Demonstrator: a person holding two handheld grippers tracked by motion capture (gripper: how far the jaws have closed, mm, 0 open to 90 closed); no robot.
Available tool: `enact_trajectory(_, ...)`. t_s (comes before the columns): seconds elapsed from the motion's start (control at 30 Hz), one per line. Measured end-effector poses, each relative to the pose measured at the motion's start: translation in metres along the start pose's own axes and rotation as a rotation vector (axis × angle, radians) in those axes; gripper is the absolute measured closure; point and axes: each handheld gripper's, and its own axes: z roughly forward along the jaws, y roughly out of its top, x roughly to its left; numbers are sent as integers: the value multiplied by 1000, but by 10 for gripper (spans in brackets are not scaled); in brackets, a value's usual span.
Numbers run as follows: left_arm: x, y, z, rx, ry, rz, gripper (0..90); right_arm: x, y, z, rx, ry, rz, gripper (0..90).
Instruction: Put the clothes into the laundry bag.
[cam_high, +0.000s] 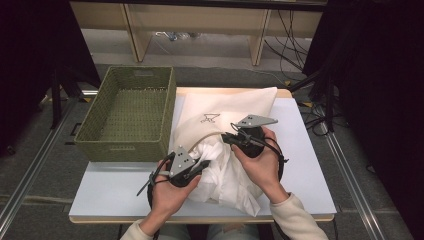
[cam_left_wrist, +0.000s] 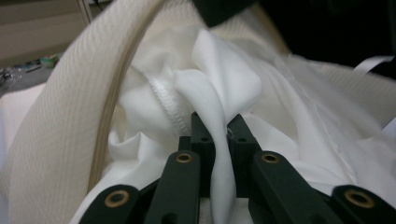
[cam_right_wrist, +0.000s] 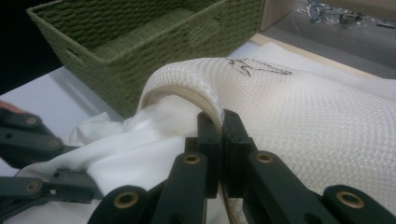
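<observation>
Table (cam_high: 310, 165) with pale blue-grey top, seen from above; a person's two hands enter from the near edge, each carrying a two-jaw gripper. Left gripper (cam_high: 202, 164): black jaws pinched together on a fold of white cloth (cam_high: 227, 177), the fold standing between the pads in the left gripper view (cam_left_wrist: 219, 140). No earlier frame accompanies this one, so only the clamp is recorded. Cloth: thin, smooth, softly creased, with a stitched hem (cam_left_wrist: 166, 95) running down one fold; it spills out of the bag's mouth toward the near table edge.

Right gripper (cam_high: 226, 138): jaws closed on the rim of the bag (cam_high: 230, 107), pads pressing the rim from both sides (cam_right_wrist: 219, 128). Bag: cream mesh with a fine honeycomb weave, flat and roughly rectangular, lying across the middle of the table with its far end at the far edge. Its mouth faces the person and is edged by a smooth beige band (cam_right_wrist: 187, 93) that arches up where the right gripper lifts it. A small dark hanger mark (cam_high: 210, 118) is printed on the upper face.

Basket (cam_high: 107, 145): olive-green woven fibre, rectangular, with sloping walls and a slot handle in each short side. It stands on the left part of the table, just beside the bag.

Each gripper bears a grey three-cornered plate (cam_high: 256, 120) on top and trails a black cable.
</observation>
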Motion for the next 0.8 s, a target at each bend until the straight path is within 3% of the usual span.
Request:
enact_trajectory(0.1,5,4,15,12,12,-5,833,6,1,0,-9,5,-22,886)
enact_trajectory(0.2,17,-8,46,93,54,31,825,4,-1,4,16,7,-28,886)
enact_trajectory(0.23,21,-15,57,131,50,12,821,5,-3,7,21,13,-6,886)
enact_trajectory(0.27,25,-23,67,163,50,-9,811,2,-4,9,25,12,-28,886)
enact_trajectory(0.33,28,-32,74,185,33,-35,778,-2,-6,11,37,0,-20,886)
enact_trajectory(0.37,27,-31,73,183,26,-32,760,-2,-6,12,37,11,6,886)
enact_trajectory(0.47,24,-23,61,186,15,32,645,-10,-6,11,29,0,2,886)
enact_trajectory(0.63,22,-15,35,158,-11,57,427,-11,-7,11,30,4,34,886)
enact_trajectory(0.67,22,-13,28,152,-13,70,411,-10,-7,10,35,3,50,886)
enact_trajectory(0.7,20,-11,18,141,-19,75,398,-11,-6,10,39,0,34,886)
enact_trajectory(0.8,18,-9,-2,125,-40,61,375,-11,-6,9,33,0,32,886)
